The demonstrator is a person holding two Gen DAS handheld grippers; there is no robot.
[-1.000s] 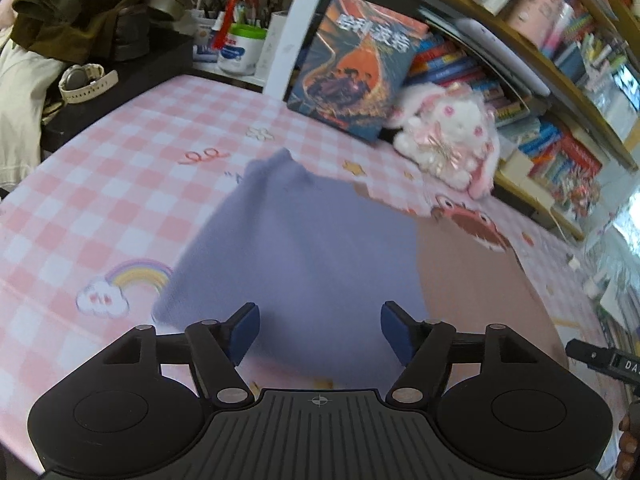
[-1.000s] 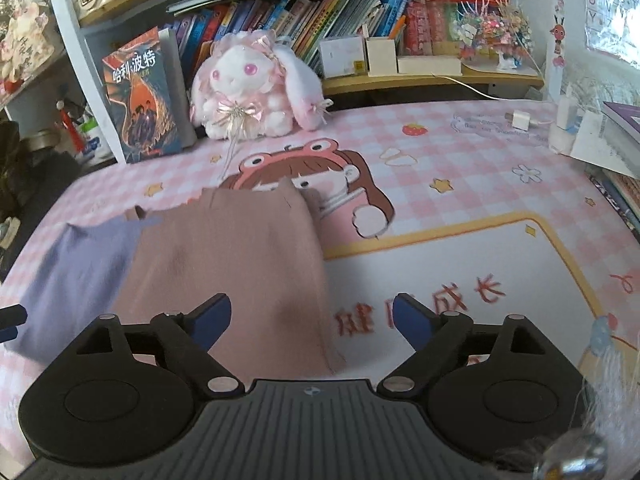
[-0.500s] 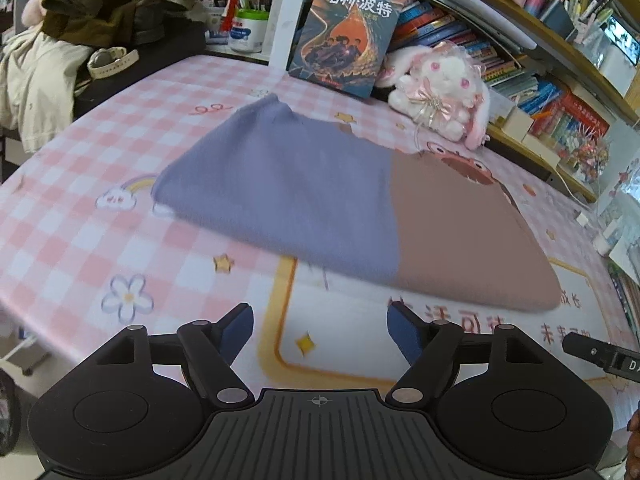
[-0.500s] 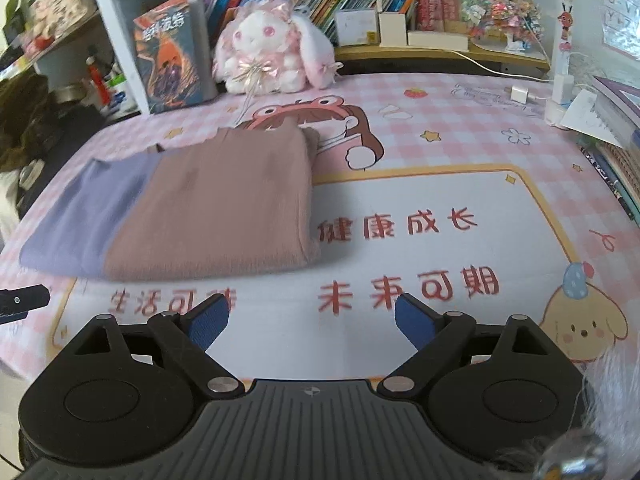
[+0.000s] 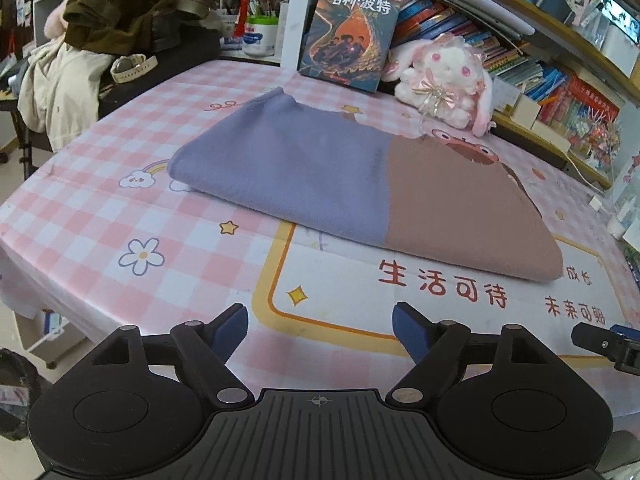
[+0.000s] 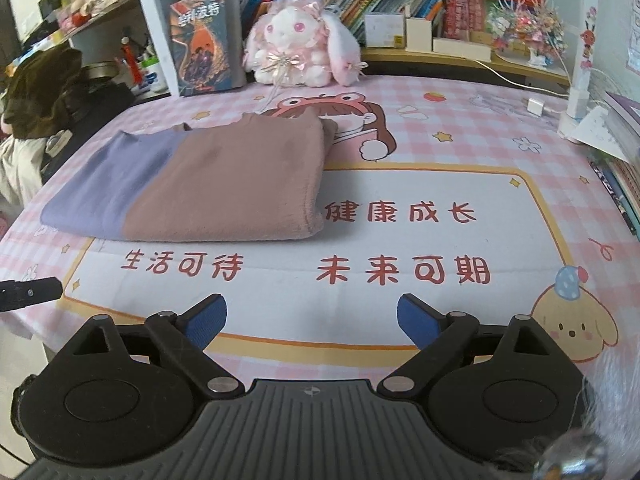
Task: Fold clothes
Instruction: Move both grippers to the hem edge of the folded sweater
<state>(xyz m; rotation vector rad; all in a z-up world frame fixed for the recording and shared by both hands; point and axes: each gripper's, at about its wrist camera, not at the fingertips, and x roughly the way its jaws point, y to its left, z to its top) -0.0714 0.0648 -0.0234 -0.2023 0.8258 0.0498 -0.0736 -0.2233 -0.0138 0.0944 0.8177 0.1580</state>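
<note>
Both my grippers, left (image 5: 319,326) and right (image 6: 312,318), are spread wide, holding nothing. The folded sweater (image 5: 352,184) lies well ahead of my fingers, untouched.

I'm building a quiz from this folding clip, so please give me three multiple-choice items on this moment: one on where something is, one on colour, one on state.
1. Where does the plush rabbit sit relative to the folded garment?
A. On top of it
B. Behind it, by the bookshelf
C. On the floor

2. Which two colours make up the folded garment?
A. Purple and dusty pink
B. Green and white
C. Black and yellow

3. How do the left gripper and right gripper stand?
A. Both shut on the cloth
B. One open, one clamped on the cloth
C. Both open, holding nothing

Answers:
1 B, the rabbit sits at the back of the table, beyond the garment.
2 A, one part is purple, the other dusty pink.
3 C, the blue pads are spread apart, short of the garment.
</note>
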